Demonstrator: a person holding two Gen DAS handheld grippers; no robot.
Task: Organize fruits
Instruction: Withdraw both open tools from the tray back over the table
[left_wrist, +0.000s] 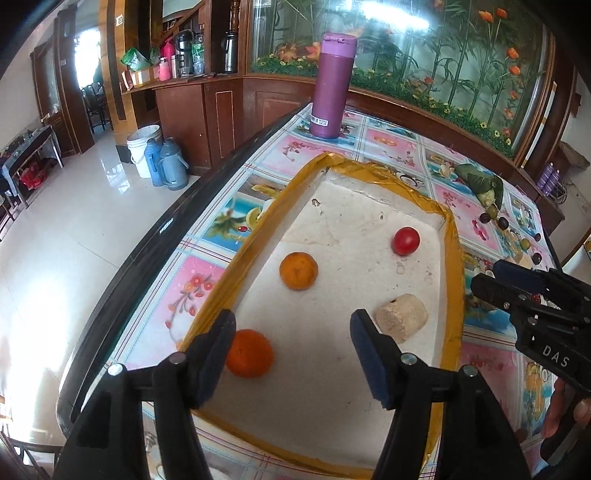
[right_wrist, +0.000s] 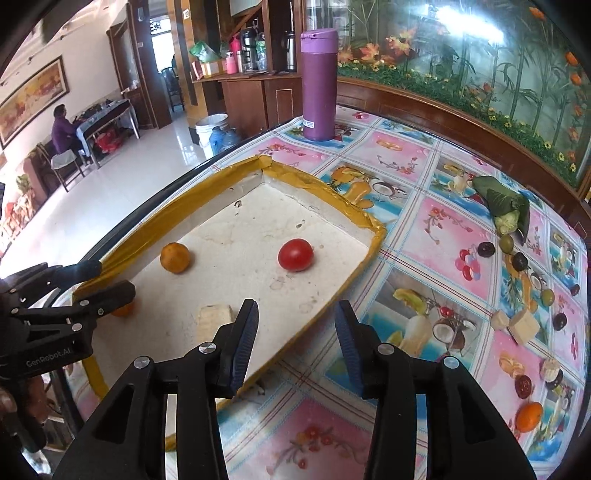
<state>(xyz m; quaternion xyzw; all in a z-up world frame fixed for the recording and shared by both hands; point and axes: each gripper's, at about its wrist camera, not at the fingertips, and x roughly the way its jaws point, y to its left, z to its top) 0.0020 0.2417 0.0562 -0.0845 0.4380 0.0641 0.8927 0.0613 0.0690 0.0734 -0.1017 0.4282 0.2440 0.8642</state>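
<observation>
A white foam tray (left_wrist: 452, 258) with a yellow taped rim holds two oranges (left_wrist: 298, 270) (left_wrist: 250, 353), a red tomato (left_wrist: 405, 240) and a beige cut piece (left_wrist: 402, 321). My left gripper (left_wrist: 291, 354) is open and empty above the tray's near end, its left finger beside the nearer orange. My right gripper (right_wrist: 295, 345) is open and empty over the tray's right rim (right_wrist: 375, 243). The tomato (right_wrist: 295, 254), one orange (right_wrist: 175, 257) and the beige piece (right_wrist: 216, 318) also show in the right wrist view. Loose fruits lie right of the tray: dark plums (right_wrist: 486, 249), green olives (right_wrist: 506, 243), beige chunks (right_wrist: 523, 325), an orange (right_wrist: 529, 416).
A tall purple bottle (left_wrist: 332, 85) stands at the table's far edge. A green leaf bundle (right_wrist: 506, 206) lies at the far right. The table's dark edge (left_wrist: 155, 236) runs along the left, with floor below. A wooden cabinet and aquarium back the table.
</observation>
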